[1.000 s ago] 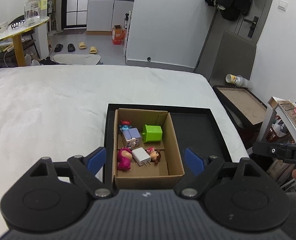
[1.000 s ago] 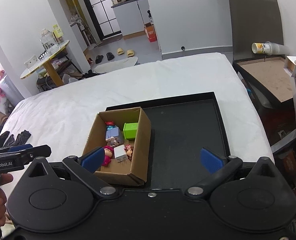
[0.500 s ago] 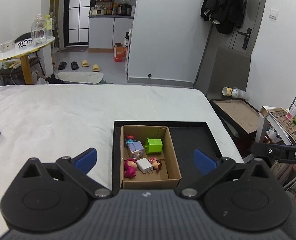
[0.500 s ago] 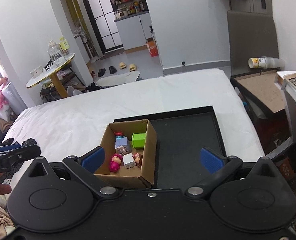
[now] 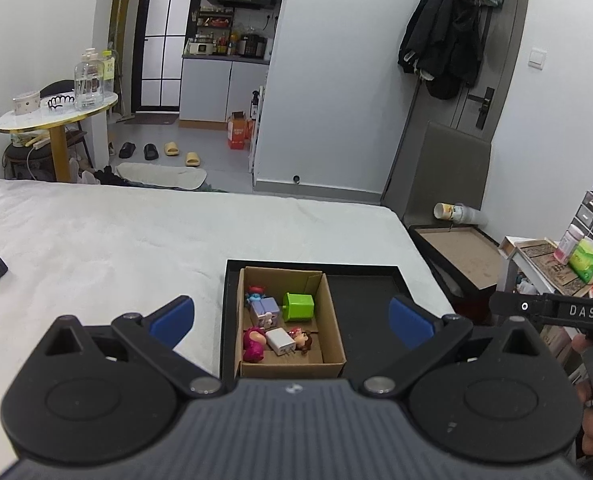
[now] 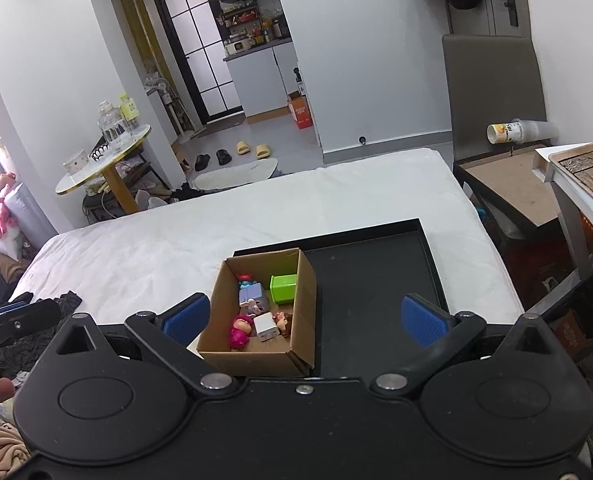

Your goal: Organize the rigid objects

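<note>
Left gripper point(image 5: 291, 318), right gripper point(image 6: 303, 318): jaws wide open, empty, above cardboard box point(image 5: 332, 336).

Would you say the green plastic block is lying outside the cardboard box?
No, the green plastic block sits inside the brown cardboard box, by its far right wall.

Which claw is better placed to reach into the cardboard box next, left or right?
Probably left, slightly. The left claw is open and lined up with the brown cardboard box; from the right claw, also open, the box sits off toward its left finger.
</note>
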A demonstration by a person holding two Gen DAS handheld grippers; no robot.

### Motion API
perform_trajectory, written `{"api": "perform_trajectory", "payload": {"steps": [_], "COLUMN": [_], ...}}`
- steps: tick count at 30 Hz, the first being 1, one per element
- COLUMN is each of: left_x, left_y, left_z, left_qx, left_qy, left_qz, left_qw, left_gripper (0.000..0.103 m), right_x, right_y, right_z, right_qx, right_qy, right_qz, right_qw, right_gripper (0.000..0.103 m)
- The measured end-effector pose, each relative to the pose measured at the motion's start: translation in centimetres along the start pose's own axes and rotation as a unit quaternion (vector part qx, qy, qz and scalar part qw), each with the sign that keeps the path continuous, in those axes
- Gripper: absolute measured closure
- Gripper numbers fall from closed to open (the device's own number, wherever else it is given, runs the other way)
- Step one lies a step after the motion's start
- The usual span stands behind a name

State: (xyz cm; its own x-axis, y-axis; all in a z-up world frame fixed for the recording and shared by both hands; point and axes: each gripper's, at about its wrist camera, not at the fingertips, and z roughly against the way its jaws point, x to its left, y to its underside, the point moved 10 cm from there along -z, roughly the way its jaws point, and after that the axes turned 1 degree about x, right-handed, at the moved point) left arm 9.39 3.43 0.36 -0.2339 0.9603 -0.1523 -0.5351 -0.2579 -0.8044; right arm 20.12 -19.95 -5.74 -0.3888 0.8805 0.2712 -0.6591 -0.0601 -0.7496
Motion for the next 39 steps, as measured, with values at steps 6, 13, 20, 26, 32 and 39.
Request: {"api": "perform_trajectory", "payload": {"steps": [6,13,20,26,32,39], "left_x": [0.0,0.2,0.4,0.3,-0.1,0.2], "left_y": [0.3,1.3,2.5,2.9,2.8,2.8], "left_z": [1.5,2.1,2.1,1.9,2.1,2.3], "left_qx": [-0.01,-0.001,0.011,0.018,0.018,0.017], "left_qy": [0.001,-0.004,-0.006,-0.001,0.012,0.005], "left_qz": [0.002,-0.006,-0.005,-0.007,-0.003,-0.002], "left_qw": [0.9999,1.0,0.9999,0.9998,0.9998,0.9998], "left_gripper": [0.0,0.0,0.0,0.0,0.0,0.0], "right_x": [-0.1,0.5,1.1,1.3,1.4,1.4], "right_y": [0.3,1.5,2.5,2.5,2.5,2.6], "right_z": [1.5,1.7,2.2,2.5,2.5,2.5], "right_qx": [-0.008,0.005,0.013,0.012,0.012,0.013], "right_qy": [-0.004,-0.004,-0.02,-0.018,-0.017,-0.019], "right_qz": [-0.011,0.017,0.023,0.031,0.031,0.036], "right_qw": [1.0,1.0,0.999,0.999,0.999,0.999], "right_gripper": [0.0,0.0,0.0,0.0,0.0,0.0]}}
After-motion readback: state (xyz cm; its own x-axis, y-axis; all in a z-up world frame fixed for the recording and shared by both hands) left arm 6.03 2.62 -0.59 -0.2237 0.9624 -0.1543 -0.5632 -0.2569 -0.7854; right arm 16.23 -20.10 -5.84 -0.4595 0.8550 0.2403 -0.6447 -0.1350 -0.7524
